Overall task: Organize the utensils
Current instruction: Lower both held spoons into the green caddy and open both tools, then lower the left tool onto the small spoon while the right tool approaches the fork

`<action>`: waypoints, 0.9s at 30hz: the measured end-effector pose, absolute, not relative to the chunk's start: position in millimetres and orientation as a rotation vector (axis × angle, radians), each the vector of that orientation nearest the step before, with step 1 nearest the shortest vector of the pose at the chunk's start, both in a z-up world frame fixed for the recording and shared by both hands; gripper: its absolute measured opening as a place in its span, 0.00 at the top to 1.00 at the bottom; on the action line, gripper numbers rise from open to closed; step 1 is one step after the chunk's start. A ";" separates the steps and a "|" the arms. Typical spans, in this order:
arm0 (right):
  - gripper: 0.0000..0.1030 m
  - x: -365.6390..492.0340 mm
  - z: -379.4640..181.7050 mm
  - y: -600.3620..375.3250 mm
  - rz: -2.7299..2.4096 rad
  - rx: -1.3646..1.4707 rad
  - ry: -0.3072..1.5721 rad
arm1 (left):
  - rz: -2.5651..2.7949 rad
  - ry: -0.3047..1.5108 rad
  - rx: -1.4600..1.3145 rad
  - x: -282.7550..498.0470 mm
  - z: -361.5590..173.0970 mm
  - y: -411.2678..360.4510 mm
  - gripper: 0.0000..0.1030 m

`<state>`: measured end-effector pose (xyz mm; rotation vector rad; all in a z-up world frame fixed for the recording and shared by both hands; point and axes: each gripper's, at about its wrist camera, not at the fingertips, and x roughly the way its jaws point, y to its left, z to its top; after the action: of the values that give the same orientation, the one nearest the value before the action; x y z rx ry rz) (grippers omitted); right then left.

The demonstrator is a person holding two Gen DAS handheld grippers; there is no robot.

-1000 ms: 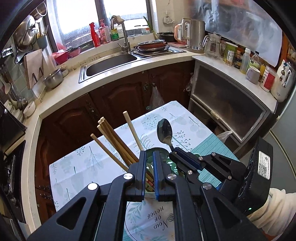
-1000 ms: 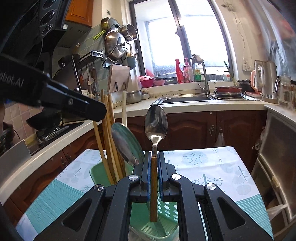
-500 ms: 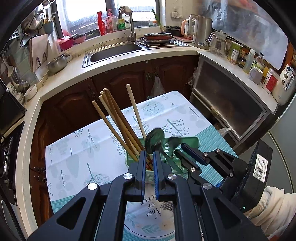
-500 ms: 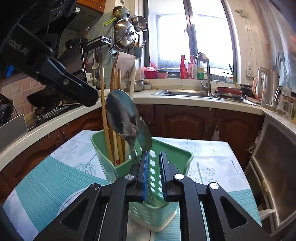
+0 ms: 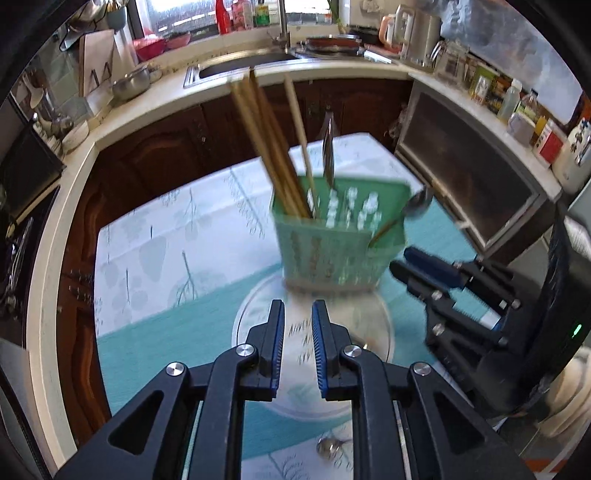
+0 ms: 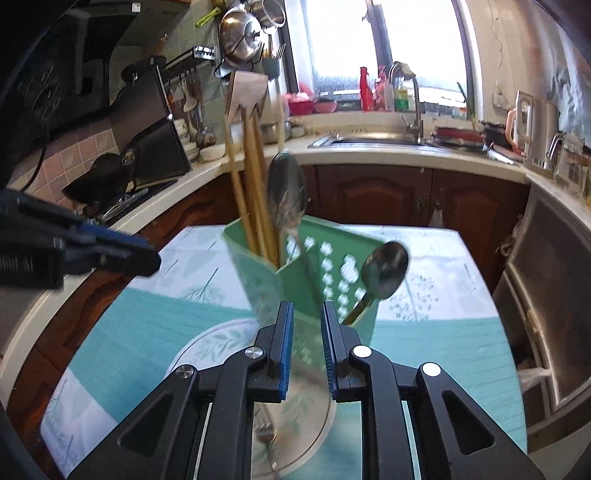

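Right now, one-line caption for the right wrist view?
Right gripper opening, empty, before a green caddy holding chopsticks and two spoons.

Daylight glares through the window [image 6: 384, 51], the utensil holder [image 5: 332, 236] smears with motion blur (fisheye edges bend).

A white tablecloth printed with grey-blue trees and a teal band [image 5: 155, 258] covers the tabletop. Beyond it, dark brown wooden cabinets [image 6: 373, 195] carry a pale countertop [image 5: 155, 99] with a steel sink [image 5: 236, 64] and a curved chrome tap [image 6: 408, 99]. A red spray bottle [image 6: 364, 90] stands on the window sill. A steel electric kettle [image 5: 424, 37] sits far right, and shiny steel pots [image 6: 240, 35] hang on the tiled wall.
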<state>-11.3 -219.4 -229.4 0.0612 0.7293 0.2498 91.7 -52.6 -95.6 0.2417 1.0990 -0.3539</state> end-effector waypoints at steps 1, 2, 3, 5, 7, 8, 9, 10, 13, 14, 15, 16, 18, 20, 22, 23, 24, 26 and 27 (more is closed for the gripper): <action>0.85 -16.4 -229.6 -216.2 0.259 0.059 0.755 | -0.354 1.123 0.251 84.5 -102.9 -46.8 0.85; 0.85 -23.2 -229.5 -212.4 0.270 0.058 0.782 | -0.359 1.146 0.254 77.9 -109.5 -41.2 0.81; 0.85 -27.5 -229.5 -207.4 0.274 0.055 0.800 | -0.366 1.163 0.253 72.3 -114.9 -36.5 0.80; 0.85 -39.4 -232.3 -198.9 0.283 0.047 0.850 | -0.362 1.181 0.253 61.9 -122.3 -28.4 0.80; 0.85 -49.6 -234.6 -189.8 0.281 0.036 0.888 | -0.359 1.206 0.246 51.2 -131.2 -17.0 0.80; 0.85 -54.8 -236.0 -185.8 0.279 0.032 0.910 | -0.357 1.217 0.240 45.9 -134.4 -11.2 0.79; 0.85 -57.7 -235.3 -181.2 0.276 0.028 0.928 | -0.356 1.223 0.235 42.9 -135.7 -8.8 0.77; 0.85 -63.3 -236.1 -178.0 0.270 0.023 0.946 | -0.357 1.234 0.224 36.7 -137.8 -2.6 0.75; 0.85 -76.8 -240.0 -166.1 0.259 0.005 0.994 | -0.353 1.227 0.214 20.4 -137.3 8.7 0.60; 0.85 -79.0 -239.5 -163.7 0.253 -0.001 1.006 | -0.352 1.220 0.215 15.1 -136.5 11.0 0.57; 0.85 -80.7 -238.8 -163.9 0.250 -0.005 1.016 | -0.352 1.218 0.214 10.0 -135.4 11.6 0.55; 0.85 -85.1 -238.5 -161.7 0.242 -0.006 1.029 | -0.357 1.217 0.208 5.3 -135.2 12.6 0.55; 0.84 -89.2 -237.0 -159.6 0.229 0.000 1.054 | -0.365 1.222 0.189 -2.5 -136.1 14.3 0.53; 0.80 -98.0 -234.7 -158.2 0.227 0.012 1.071 | -0.365 1.228 0.167 -8.1 -136.8 14.9 0.52; 0.78 -103.5 -231.1 -156.8 0.224 0.011 1.084 | -0.364 1.235 0.144 -13.2 -137.7 16.0 0.51; 0.78 -104.6 -228.4 -157.0 0.228 0.010 1.090 | -0.361 1.238 0.137 -14.4 -138.3 16.4 0.50; 0.78 -105.2 -226.3 -156.1 0.231 0.004 1.097 | -0.356 1.244 0.121 -16.6 -139.2 18.0 0.49; 0.78 -108.3 -225.0 -152.4 0.245 -0.008 1.106 | -0.345 1.255 0.104 -19.0 -140.7 20.3 0.48; 0.78 -108.5 -223.7 -151.6 0.253 -0.016 1.111 | -0.335 1.261 0.098 -20.5 -142.0 21.6 0.48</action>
<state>-108.5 -151.6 -223.7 -0.0162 1.1108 0.2535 -20.5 21.6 -142.0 0.0976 1.2612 -0.3350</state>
